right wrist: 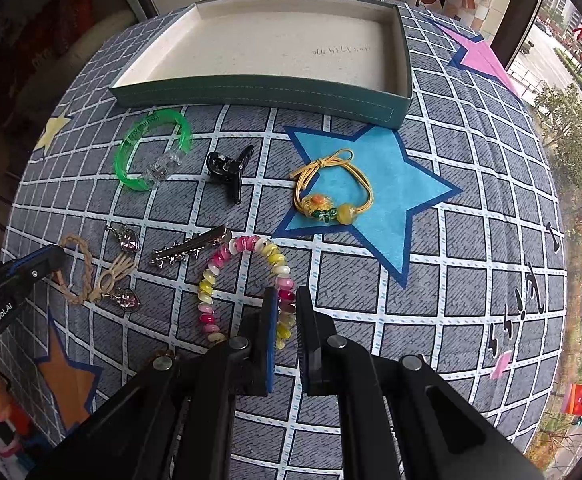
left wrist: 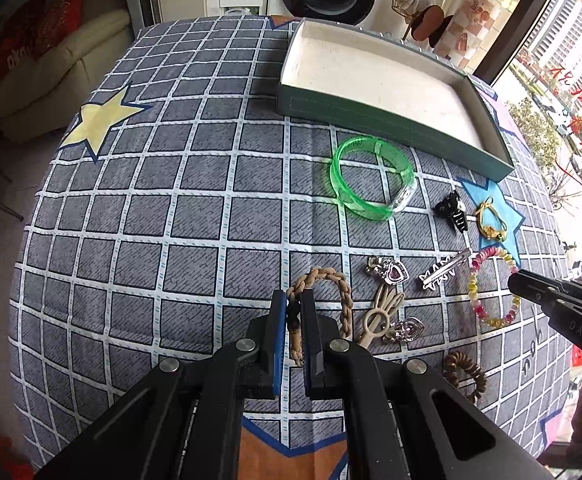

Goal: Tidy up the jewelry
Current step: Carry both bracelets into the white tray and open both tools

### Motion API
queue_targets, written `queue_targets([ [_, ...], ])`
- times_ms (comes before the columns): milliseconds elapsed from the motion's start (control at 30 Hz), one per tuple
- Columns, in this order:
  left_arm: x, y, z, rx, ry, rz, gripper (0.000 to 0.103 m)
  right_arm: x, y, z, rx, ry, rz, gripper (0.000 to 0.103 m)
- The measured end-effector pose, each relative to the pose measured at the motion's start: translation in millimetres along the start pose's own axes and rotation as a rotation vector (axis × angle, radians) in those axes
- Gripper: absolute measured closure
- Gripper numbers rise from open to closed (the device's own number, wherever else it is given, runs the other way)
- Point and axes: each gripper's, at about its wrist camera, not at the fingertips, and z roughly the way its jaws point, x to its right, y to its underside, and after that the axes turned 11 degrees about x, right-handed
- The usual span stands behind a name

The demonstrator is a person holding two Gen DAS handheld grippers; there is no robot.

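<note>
None of the jewelry sits in the green tray (right wrist: 259, 92) yet; every piece lies on the tabletop (left wrist: 171, 200) at about 6 o'clock from it. Left gripper (left wrist: 293, 320) has its fingers nearly closed around the braided bracelet (left wrist: 331, 280); right gripper (right wrist: 287, 320) likewise pinches the beaded bracelet (right wrist: 227, 256). Both look ready to lift. Only the right wrist view shows the yellow cord bracelet (right wrist: 331, 196) clearly; only the left shows a brown coil tie (left wrist: 465, 372).
</note>
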Motion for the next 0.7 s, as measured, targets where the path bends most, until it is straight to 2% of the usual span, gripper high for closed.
queue_targets([
  [233, 5.8, -22.8, -28.9, 0.064, 0.056, 0.018, 0.084, 21.3, -34.8, -22.1, 0.061, -0.053, 0.054, 0.094],
  [367, 7.6, -42.3, -42.4, 0.108, 0.087, 0.019, 0.084, 52.8, -43.3, -29.8, 0.09, -0.081, 0.115, 0.094],
  [533, 19.5, -84.6, -31.5, 0.161, 0.091, 0.04, 0.084, 69.4, -79.5, -26.3, 0.123, -0.098, 0.148, 0.094],
  [700, 29.0, -123.3, -1.6, 0.189, 0.077, 0.059, 0.084, 79.3, -115.9, -9.8, 0.136, -0.112, 0.153, 0.094],
])
